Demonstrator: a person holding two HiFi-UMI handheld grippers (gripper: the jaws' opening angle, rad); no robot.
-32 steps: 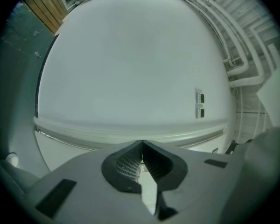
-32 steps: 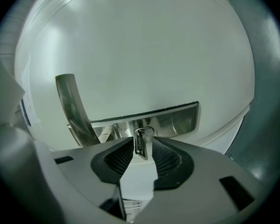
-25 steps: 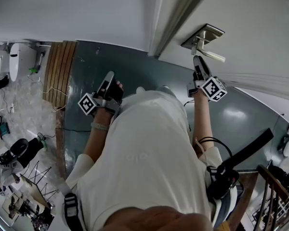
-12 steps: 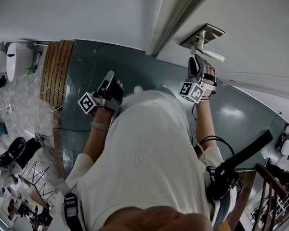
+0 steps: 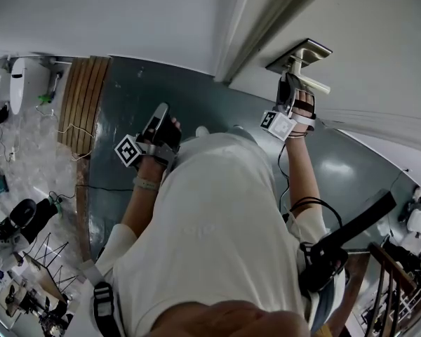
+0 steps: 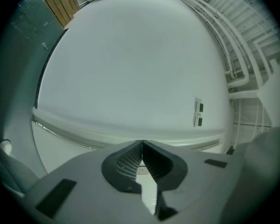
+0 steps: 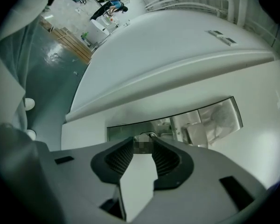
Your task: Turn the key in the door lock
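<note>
A steel lock plate (image 5: 299, 53) with a lever handle (image 5: 311, 83) sits on the white door. My right gripper (image 5: 289, 90) is pressed up to the plate just below the handle. In the right gripper view its jaws (image 7: 143, 142) are closed on a small key head (image 7: 144, 146) that sticks out of the shiny plate (image 7: 130, 129), with the lever (image 7: 207, 125) to the right. The key's blade is hidden. My left gripper (image 5: 161, 111) hangs idle over the floor, shut and empty (image 6: 142, 143), facing a white wall.
The door frame (image 5: 247, 34) runs along the door's left edge. A grey-green floor (image 5: 126, 118) lies below, with wooden slats (image 5: 84, 104) and cluttered gear at the left. Stair railing (image 5: 400, 286) stands at the bottom right. Two wall switches (image 6: 199, 112) show ahead of the left gripper.
The right gripper has rolled on the key: its marker cube swung from the right of the hand to the left. The left gripper stayed where it was.
</note>
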